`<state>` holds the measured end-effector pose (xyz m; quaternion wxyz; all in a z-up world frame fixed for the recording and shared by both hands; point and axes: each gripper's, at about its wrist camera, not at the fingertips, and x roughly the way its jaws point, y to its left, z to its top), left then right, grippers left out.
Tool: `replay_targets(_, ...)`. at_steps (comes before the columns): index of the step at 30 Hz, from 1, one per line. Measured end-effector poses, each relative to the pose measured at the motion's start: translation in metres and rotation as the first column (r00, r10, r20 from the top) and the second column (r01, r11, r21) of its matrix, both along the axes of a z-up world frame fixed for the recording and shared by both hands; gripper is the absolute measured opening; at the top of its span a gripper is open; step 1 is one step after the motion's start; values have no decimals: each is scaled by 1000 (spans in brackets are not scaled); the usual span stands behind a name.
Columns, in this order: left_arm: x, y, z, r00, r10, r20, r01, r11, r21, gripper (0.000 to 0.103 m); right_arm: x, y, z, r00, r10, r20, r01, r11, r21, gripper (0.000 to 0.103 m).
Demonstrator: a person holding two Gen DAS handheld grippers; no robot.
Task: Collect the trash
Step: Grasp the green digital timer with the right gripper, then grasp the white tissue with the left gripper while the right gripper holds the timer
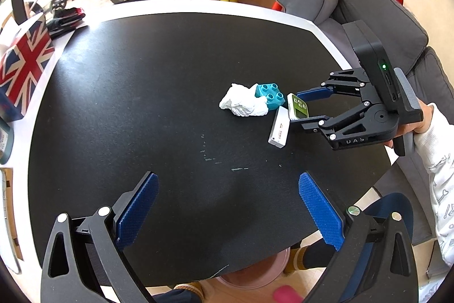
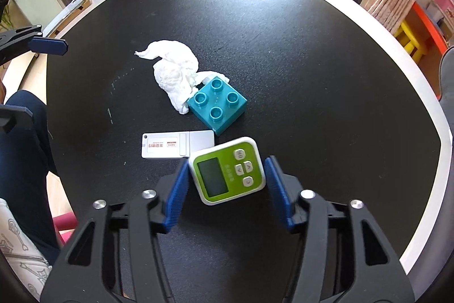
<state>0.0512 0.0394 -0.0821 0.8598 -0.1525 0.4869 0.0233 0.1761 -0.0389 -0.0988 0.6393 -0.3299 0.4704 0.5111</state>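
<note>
Tissue (image 2: 174, 73), crumpled and white, lies mid-tabletop, untouched, at twelve o'clock from my right tongs (image 2: 227, 181). Those tongs grip a green timer (image 2: 227, 169), tilted, with both blue pads against its sides. A white card-like device (image 2: 176, 145) sits at ten o'clock beside the timer; a teal block (image 2: 217, 104) touches the tissue. My left tongs (image 1: 227, 209) hang released above the black tabletop (image 1: 142, 75).
</note>
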Motion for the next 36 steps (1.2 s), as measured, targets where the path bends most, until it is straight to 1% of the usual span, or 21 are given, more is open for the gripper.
replay_targets(7, 4, -1, 1, 1000, -8, 7, 8, 1000, 1, 95, -2, -4, 3, 999, -38, -3, 38, 999, 10, 53)
replay_targets(12, 10, -1, 5, 1000, -16, 18, 16, 1000, 9, 95, -8, -10, 11, 994, -102, -25, 103, 994, 36, 53)
replay_targets(16, 15, -1, 8, 999, -28, 30, 27, 999, 17, 95, -9, -19, 21, 982, -182, -52, 185, 981, 60, 53)
replay_targets(22, 24, 1, 11, 999, -39, 34, 38, 999, 18, 95, -12, -35, 38, 960, -266, -93, 274, 957, 94, 53)
replay_targets(29, 43, 1, 9, 997, -73, 27, 71, 997, 43, 95, -18, -49, 46, 949, -291, -119, 305, 945, 119, 53)
replay_targets(36, 66, 0, 0, 994, -111, 12, 110, 992, 59, 95, -18, -61, 43, 941, -312, -130, 328, 937, 124, 53)
